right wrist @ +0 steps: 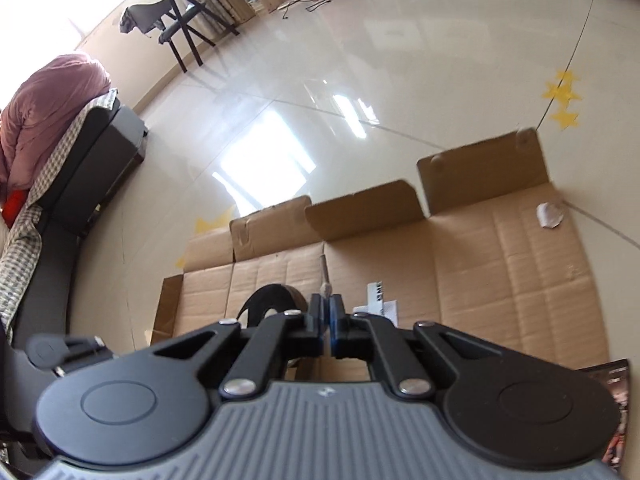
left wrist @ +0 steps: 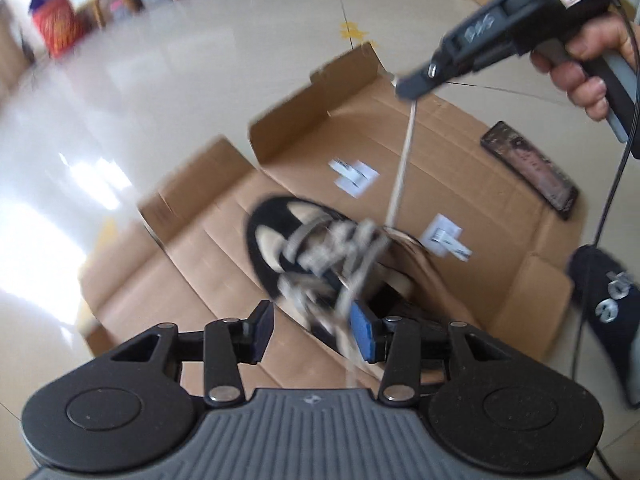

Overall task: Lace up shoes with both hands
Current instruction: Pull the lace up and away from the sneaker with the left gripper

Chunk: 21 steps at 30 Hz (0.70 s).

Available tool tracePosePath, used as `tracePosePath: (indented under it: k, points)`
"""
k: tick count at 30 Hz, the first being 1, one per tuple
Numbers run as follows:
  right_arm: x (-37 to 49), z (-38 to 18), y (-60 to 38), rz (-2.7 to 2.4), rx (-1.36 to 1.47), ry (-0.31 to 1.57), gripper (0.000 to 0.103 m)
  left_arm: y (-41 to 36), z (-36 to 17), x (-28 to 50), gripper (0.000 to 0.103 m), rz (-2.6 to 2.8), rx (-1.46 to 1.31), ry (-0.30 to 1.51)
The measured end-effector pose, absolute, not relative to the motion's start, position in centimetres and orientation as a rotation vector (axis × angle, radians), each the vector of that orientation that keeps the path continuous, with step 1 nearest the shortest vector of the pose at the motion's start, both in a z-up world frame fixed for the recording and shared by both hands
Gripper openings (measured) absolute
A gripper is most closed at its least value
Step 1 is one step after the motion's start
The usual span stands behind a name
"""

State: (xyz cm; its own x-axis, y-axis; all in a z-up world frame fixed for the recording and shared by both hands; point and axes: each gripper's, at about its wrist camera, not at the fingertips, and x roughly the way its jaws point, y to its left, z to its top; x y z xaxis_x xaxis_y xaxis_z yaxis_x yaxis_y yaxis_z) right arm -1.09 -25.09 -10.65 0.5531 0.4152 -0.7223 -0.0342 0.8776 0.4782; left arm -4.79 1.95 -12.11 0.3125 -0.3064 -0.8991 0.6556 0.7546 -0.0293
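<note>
Shoe: the shoe [left wrist: 320, 252] lies on the flattened cardboard [left wrist: 460, 152], toe toward 10 o'clock in the left wrist view.
Right gripper [left wrist: 404, 88]: clamped on the lace [left wrist: 400, 176] near its tip, at 1 o'clock from the shoe.
Lace axis: taut, running from the eyelets up toward 12 o'clock.
Left gripper [left wrist: 316, 330]: jaws partly apart, nothing pinched (a blurred lace hangs between them), nearer the shoe.
</note>
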Motion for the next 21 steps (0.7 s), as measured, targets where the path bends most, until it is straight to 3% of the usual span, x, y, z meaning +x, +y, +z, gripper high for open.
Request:
tracePosePath:
  k: [4,6,11,13,21]
  points:
    - [-1.3,-9.6,-25.2,0.268,0.419,0.943,0.002,3.7,-14.4,-4.4,0.031,-0.656,0.173,1.169]
    - [-1.3,-9.2,-25.2,0.264,0.411,0.940,0.002,4.3,-14.9,-4.3,0.010,-0.687,0.088,1.195]
    - [-1.5,-8.0,-25.5,0.218,0.386,0.913,0.002,4.6,-14.6,-4.9,0.008,-0.726,0.087,1.179]
    - [-1.4,-7.4,-26.0,0.194,0.375,0.901,0.002,5.1,-14.6,-5.0,0.000,-0.719,0.088,1.186]
    - [-2.3,-4.8,-26.2,0.156,0.248,0.865,0.002,8.5,-15.7,-5.1,0.000,-0.530,0.161,1.213]
